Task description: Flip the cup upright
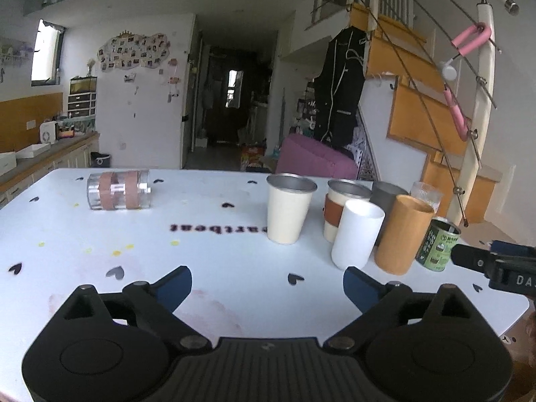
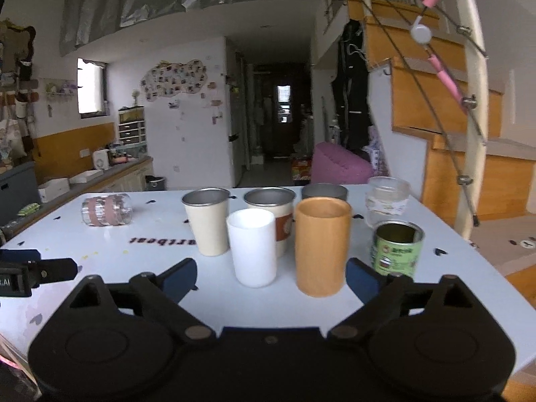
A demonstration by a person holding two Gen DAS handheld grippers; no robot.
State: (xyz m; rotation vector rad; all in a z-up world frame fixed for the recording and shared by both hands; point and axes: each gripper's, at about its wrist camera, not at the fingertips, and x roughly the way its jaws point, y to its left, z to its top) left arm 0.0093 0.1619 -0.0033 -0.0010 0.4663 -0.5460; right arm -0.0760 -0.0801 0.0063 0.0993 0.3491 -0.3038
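Observation:
A clear glass cup with brown bands (image 1: 117, 190) lies on its side at the far left of the white table (image 1: 234, 268); it also shows in the right wrist view (image 2: 106, 209). My left gripper (image 1: 268, 284) is open and empty, low over the table's near edge, well short of the lying cup. My right gripper (image 2: 271, 278) is open and empty, just in front of the white cup (image 2: 253, 246) and the tan cup (image 2: 321, 244). Each gripper's tip shows in the other's view: the right one (image 1: 469, 256), the left one (image 2: 63, 268).
Several cups stand upright in a cluster at the right: a cream metal cup (image 1: 288, 209), a sleeved cup (image 1: 338, 207), a grey cup (image 1: 388, 194), a ribbed glass (image 1: 427, 194) and a green tin (image 1: 439, 244). A staircase railing (image 1: 475, 127) stands beyond the table's right edge.

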